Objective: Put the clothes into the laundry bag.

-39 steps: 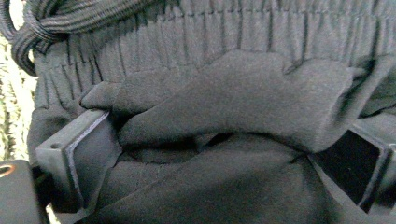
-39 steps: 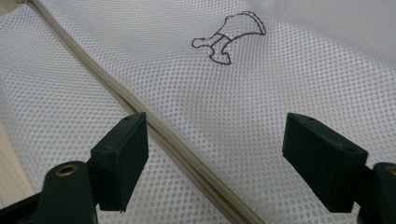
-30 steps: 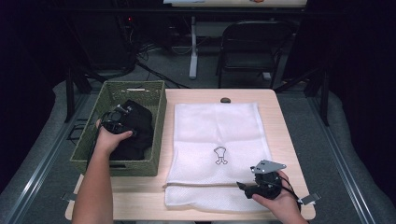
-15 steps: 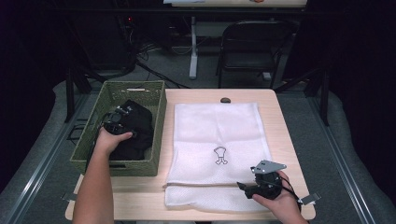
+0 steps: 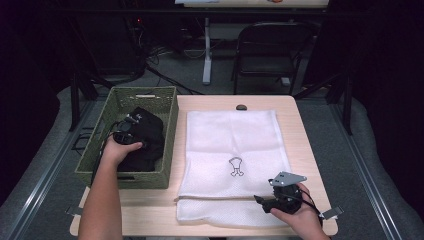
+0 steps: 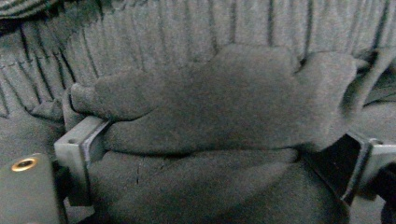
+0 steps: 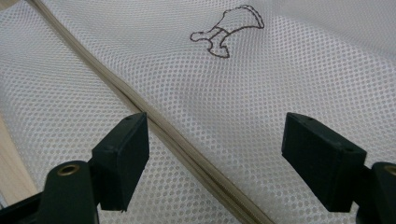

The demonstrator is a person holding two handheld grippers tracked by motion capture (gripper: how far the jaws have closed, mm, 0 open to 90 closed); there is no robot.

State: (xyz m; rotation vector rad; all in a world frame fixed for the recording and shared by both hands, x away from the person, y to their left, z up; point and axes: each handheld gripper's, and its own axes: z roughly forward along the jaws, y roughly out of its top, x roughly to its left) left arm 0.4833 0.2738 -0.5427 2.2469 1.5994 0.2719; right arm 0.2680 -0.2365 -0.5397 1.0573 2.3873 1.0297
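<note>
A green woven basket (image 5: 145, 91) stands at the table's left edge with a dark garment (image 5: 149, 137) inside. My left gripper (image 5: 136, 122) is down in the basket, pressed into that garment. In the left gripper view, a thick fold of the dark grey fabric (image 6: 210, 107) bulges between the jaws, which stand wide apart, so the left gripper (image 6: 219, 158) is open. A white mesh bag (image 5: 232, 135) lies flat on the table with a small outline drawing (image 5: 235, 166). My right gripper (image 5: 261, 201) hovers open over the bag's near edge, and its zipper (image 7: 187, 149) runs between the jaws.
The wooden table (image 5: 305, 125) has bare strips to the right of the bag and along the front. A small dark object (image 5: 241, 107) sits at the far edge. Beyond the table stands a folding chair (image 5: 272, 50), with cables on the floor.
</note>
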